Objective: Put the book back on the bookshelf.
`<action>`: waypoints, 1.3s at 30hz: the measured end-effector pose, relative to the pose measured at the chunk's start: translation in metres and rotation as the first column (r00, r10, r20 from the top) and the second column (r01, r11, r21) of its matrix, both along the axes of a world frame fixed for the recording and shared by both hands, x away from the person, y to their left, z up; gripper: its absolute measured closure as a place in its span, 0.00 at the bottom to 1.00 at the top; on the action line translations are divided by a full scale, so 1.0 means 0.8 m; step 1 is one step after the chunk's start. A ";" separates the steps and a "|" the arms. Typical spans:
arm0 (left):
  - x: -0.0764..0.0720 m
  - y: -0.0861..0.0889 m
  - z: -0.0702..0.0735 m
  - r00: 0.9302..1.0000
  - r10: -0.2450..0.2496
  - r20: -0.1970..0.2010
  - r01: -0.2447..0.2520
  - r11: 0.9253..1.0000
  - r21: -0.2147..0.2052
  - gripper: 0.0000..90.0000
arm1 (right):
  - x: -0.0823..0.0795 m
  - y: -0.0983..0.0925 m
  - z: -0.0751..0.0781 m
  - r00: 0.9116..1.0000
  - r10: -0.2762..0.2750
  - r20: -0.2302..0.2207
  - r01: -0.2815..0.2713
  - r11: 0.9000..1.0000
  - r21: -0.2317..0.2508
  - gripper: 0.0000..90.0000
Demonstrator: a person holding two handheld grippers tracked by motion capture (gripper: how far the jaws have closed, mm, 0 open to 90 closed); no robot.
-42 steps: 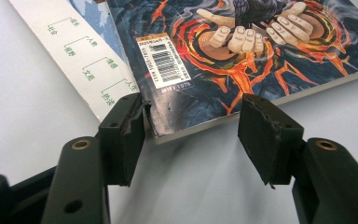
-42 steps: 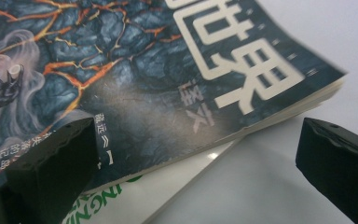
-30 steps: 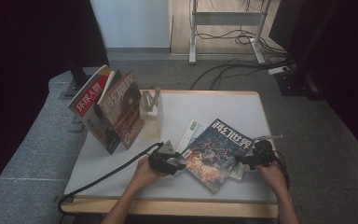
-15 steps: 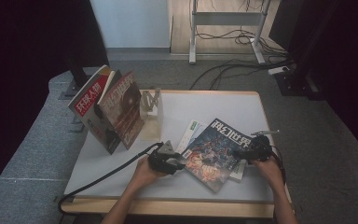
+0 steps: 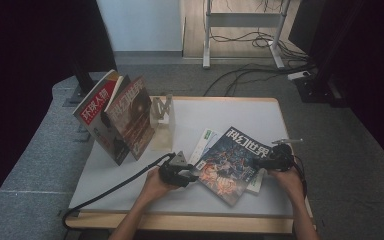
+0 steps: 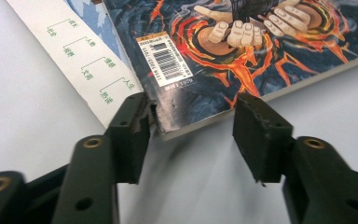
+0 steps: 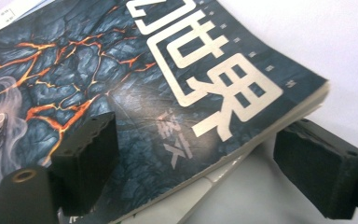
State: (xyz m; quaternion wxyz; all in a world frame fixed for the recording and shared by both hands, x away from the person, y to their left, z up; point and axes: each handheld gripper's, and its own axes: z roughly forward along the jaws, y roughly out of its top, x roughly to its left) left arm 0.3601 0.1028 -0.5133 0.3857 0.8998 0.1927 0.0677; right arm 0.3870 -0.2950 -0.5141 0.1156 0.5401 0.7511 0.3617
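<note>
Lower centre of the high view: a dark, glossy lava-patterned magazine (image 5: 232, 162) lies flat on the white desk (image 5: 230, 112). Left hand-held gripper (image 6: 191, 135) and right hand-held gripper (image 7: 193, 158) straddle opposite corners, jaws closing, not yet pinching.

I read this as a lab or studio recording bay. The small white-topped desk (image 5: 230, 112) stands alone on grey carpet, with black curtains (image 5: 25, 45) closing in at nine and three o'clock. At twelve o'clock I see a metal stand's legs (image 5: 240, 30) and loose cables (image 5: 250, 75) running to a power strip (image 5: 302, 75).
</note>
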 end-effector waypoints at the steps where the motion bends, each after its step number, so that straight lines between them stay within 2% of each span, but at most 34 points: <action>1: 0.000 0.001 0.001 1.000 0.001 0.003 -0.001 1.000 0.006 0.58 | 0.000 0.000 0.000 1.000 0.002 -0.001 -0.002 1.000 -0.005 0.16; 8: -0.003 0.006 0.004 1.000 0.001 0.031 -0.003 0.999 0.051 0.72 | 0.000 -0.001 0.001 1.000 0.009 0.005 -0.009 1.000 -0.006 0.16; 10: -0.003 0.005 0.004 1.000 0.001 0.027 -0.002 0.999 0.045 0.74 | -0.001 -0.001 0.001 1.000 0.011 0.007 -0.011 1.000 -0.007 0.17; 13: -0.001 0.002 0.002 1.000 -0.004 0.003 0.004 1.000 0.013 0.77 | -0.001 -0.004 0.002 1.000 0.004 0.018 -0.003 1.000 -0.017 0.20; 17: 0.002 -0.001 -0.002 1.000 -0.006 -0.018 0.005 0.999 -0.032 0.78 | 0.000 -0.012 0.005 0.999 -0.024 0.040 0.025 1.000 -0.018 0.28; 21: 0.003 -0.001 -0.003 1.000 -0.009 -0.024 0.008 0.999 -0.040 0.78 | 0.004 -0.022 0.006 0.998 -0.031 0.057 0.031 1.000 0.005 0.43; 29: 0.004 -0.001 -0.005 0.999 -0.012 -0.034 0.011 0.999 -0.048 0.77 | 0.006 -0.018 0.017 0.993 -0.037 0.114 0.043 0.998 -0.052 0.71; 35: 0.005 -0.002 -0.006 0.999 -0.015 -0.044 0.013 0.999 -0.053 0.76 | 0.009 -0.011 0.026 0.989 -0.049 0.140 0.057 0.997 -0.053 0.85; 39: 0.007 0.000 -0.006 0.999 -0.010 -0.053 0.008 0.999 -0.044 0.65 | 0.007 -0.007 0.035 0.986 -0.031 0.164 0.040 0.998 -0.050 0.89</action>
